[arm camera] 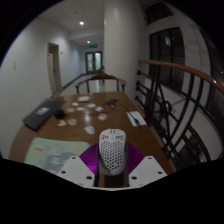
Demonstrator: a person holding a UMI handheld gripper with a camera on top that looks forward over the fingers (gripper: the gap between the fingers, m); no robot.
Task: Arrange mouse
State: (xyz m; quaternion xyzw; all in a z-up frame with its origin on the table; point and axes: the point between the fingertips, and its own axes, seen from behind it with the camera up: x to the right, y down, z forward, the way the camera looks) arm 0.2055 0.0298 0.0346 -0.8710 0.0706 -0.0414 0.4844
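White perforated mouse (111,150) clamped between the purple-padded fingers of the gripper (111,170), held above the wooden table (60,125); its rounded shell could probably slip if the squeeze loosens before placement.

gripper (112,170): pointing forward, raised above the table | fingers (76,172): spread apart, flanking a mouse (112,150) | pads: pressing on its sides
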